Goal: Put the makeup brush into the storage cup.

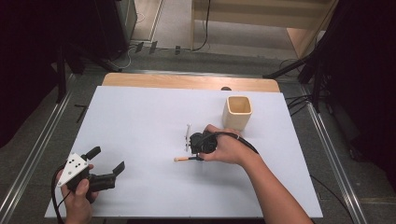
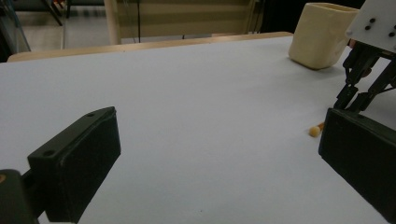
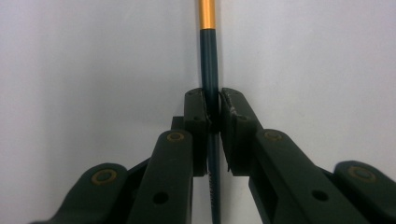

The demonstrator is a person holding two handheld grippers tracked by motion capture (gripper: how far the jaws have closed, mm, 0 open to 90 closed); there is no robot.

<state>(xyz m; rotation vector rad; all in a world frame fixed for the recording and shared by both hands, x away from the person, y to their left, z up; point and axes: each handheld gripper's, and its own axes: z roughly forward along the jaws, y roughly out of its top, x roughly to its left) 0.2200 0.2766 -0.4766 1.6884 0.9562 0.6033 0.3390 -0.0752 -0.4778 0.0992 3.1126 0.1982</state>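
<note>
black jaws of the right gripper pinch a dark pencil lying flat on the white table, its long axis running straight ahead between them. left gripper waits wide open, well apart, empty; beige cup stands near the right hand.

The pencil runs off the top edge, its lower shaft hidden between the fingers.

Right gripper rises from 6 o'clock, jaws closed tight on thin dark pencil. Pencil shaft runs toward 12 o'clock, orange-gold band at top edge. White table surface behind, either side.
</note>
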